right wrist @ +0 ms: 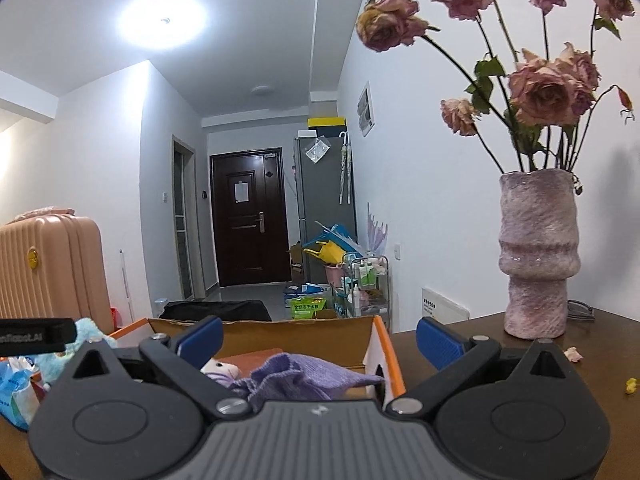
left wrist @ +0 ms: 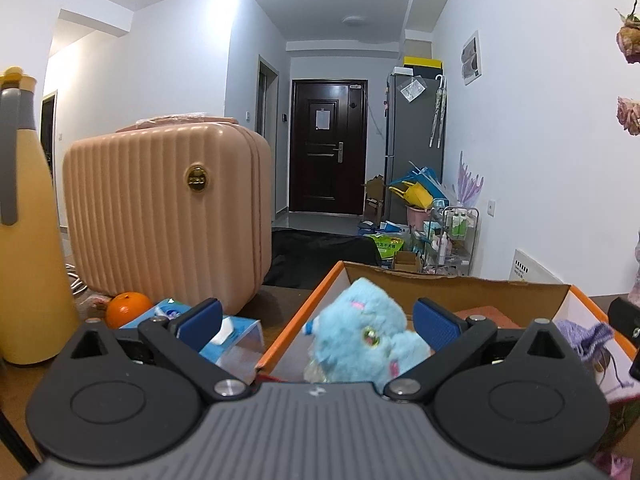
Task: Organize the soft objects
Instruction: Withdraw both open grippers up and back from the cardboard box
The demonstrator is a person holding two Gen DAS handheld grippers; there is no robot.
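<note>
A fluffy light-blue plush toy (left wrist: 366,334) sits inside the orange-edged cardboard box (left wrist: 460,284), right between the spread blue fingers of my left gripper (left wrist: 320,322), which is open and not touching it. A purple knitted pouch (right wrist: 304,376) lies in the same box (right wrist: 384,344), with a small white plush (right wrist: 222,368) beside it. My right gripper (right wrist: 320,338) hovers open just above the pouch. The pouch (left wrist: 588,336) also shows at the right in the left wrist view. The blue plush (right wrist: 86,334) peeks out at the left in the right wrist view.
A pink ribbed suitcase (left wrist: 168,208) stands on the table left of the box, with an orange (left wrist: 128,308), a blue tissue pack (left wrist: 224,332) and a yellow bottle (left wrist: 24,232) near it. A pink vase of dried roses (right wrist: 538,256) stands right of the box.
</note>
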